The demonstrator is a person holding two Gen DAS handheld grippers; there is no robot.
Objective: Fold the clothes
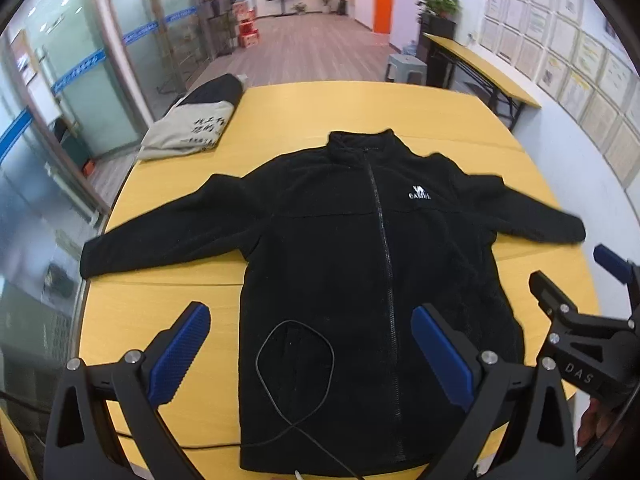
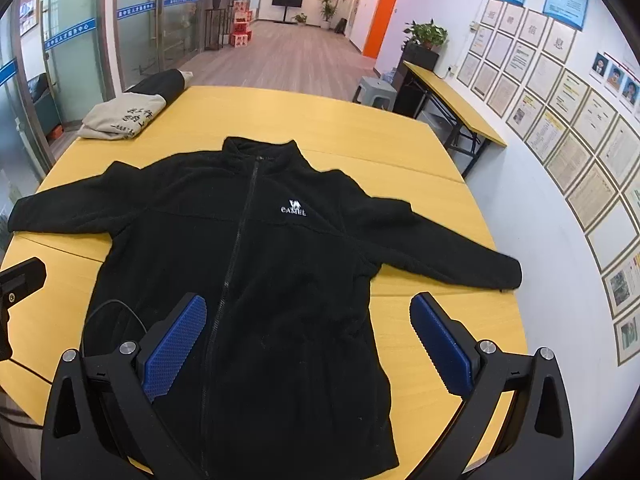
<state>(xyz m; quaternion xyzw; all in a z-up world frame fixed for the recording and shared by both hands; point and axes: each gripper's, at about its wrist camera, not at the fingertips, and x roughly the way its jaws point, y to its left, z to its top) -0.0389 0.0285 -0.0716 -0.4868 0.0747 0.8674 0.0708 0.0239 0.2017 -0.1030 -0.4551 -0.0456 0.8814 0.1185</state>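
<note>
A black zip-up fleece jacket with a white CAMEL logo lies flat, front up, on the yellow table, both sleeves spread out sideways. It also shows in the right wrist view. My left gripper is open and empty, held above the jacket's lower left part. My right gripper is open and empty, above the jacket's lower right part; it also shows at the right edge of the left wrist view.
A folded beige and black garment lies at the table's far left corner. A thin black cable loops over the jacket's hem. A narrow side table and a grey stool stand beyond the far right.
</note>
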